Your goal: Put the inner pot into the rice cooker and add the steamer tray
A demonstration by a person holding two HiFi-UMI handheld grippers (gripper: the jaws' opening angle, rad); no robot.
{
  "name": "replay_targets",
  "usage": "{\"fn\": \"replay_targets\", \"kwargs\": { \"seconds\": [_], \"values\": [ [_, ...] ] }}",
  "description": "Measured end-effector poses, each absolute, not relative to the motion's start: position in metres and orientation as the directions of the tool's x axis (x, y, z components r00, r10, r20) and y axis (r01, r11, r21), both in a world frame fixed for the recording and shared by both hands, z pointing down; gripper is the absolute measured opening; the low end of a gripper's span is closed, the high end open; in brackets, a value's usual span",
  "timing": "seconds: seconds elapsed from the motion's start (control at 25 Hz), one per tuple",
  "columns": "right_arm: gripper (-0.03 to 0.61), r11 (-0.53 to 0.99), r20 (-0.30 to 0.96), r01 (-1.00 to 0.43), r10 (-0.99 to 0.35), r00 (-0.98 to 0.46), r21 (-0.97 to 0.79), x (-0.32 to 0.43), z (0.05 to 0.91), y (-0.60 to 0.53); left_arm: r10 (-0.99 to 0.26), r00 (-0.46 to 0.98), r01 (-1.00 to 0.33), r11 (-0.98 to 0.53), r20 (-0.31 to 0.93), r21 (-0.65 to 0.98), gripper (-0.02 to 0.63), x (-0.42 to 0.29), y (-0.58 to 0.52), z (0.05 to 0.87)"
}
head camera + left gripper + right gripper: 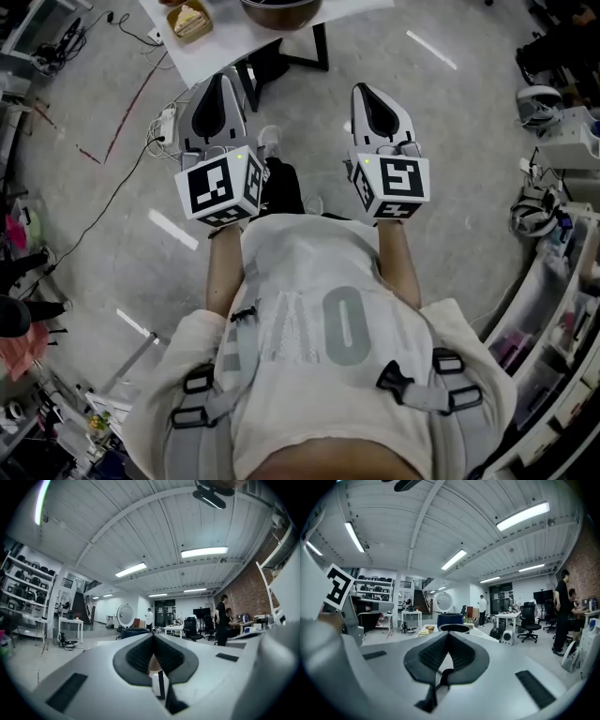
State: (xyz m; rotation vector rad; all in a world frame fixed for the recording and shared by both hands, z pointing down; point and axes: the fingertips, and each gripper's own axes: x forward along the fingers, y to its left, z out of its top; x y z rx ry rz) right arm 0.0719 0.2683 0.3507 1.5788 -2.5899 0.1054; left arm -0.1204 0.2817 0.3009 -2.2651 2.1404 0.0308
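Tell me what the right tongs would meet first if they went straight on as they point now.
Probably the near edge of the white table, or the inner pot standing on it; the depth is unclear.

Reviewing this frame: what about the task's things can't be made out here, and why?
Dark bowl: head view, cut off by the top edge; pot or cooker unclear.
Blue container: right gripper view, small and far, base hidden behind the shut right gripper.
Steamer tray: not recognisable in any view.
Table top: left gripper view, mostly hidden behind the shut left gripper.
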Motion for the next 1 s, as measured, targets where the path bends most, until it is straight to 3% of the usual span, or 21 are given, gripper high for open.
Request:
{"fn": "replay_targets", "kwargs": {
  "seconds": [0.48,1.0],
  "values": [
    [0.006,0.456,0.121,-0.889,-0.885,-0.45,0.032,0.066,0.352,0.217,-0.993,0.087,-0.995,-0.084,-0.076,-0.045,0.021,-0.13,0.217,0.291],
    [0.006,0.454,0.092,-0.89,-0.889,-0.448,0.055,0.065,0.328,0.063,-0.986,0.108,-0.994,-0.105,-0.129,-0.026,0.021,-0.129,0.065,0.268]
  ]
}}
